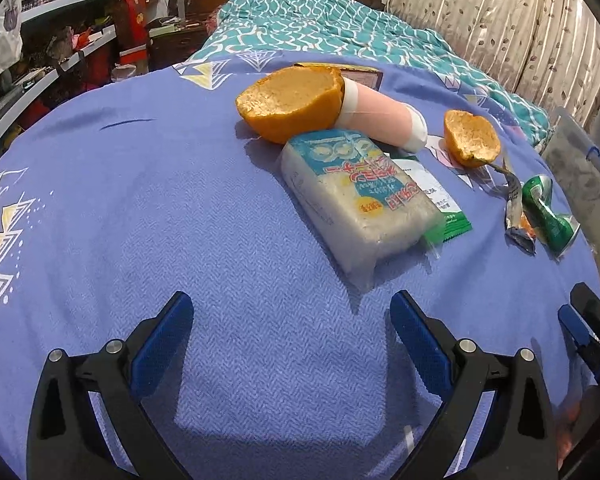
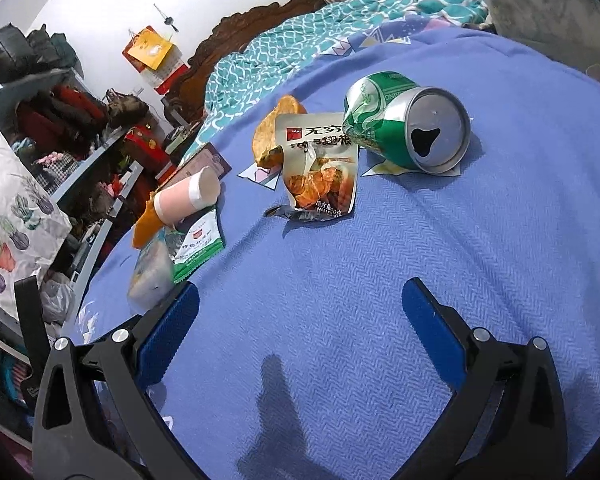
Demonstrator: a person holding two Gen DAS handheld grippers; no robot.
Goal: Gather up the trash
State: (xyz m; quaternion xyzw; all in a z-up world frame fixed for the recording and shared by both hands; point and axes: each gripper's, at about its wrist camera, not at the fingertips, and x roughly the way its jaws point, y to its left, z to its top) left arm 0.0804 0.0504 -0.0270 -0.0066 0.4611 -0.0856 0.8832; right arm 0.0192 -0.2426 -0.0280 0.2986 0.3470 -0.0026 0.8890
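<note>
Nearest the lens, the left gripper hangs with its blue pads spread wide over bare purple bedspread, holding nothing. The right gripper is likewise splayed and empty above the same cloth.

Just beyond the left gripper lies one clear-wrapped white packet, partly covering one green sachet. Behind the packet, one large orange peel half leans against one pink tube, and a dark booklet shows behind them. A second, smaller peel half sits apart to the right.

Ahead of the right gripper, nothing blocks the way to one torn snack wrapper, which touches one crushed green can lying on its side, mouth towards the camera. Farther off are a teal quilt, a carved headboard and cluttered shelves.
</note>
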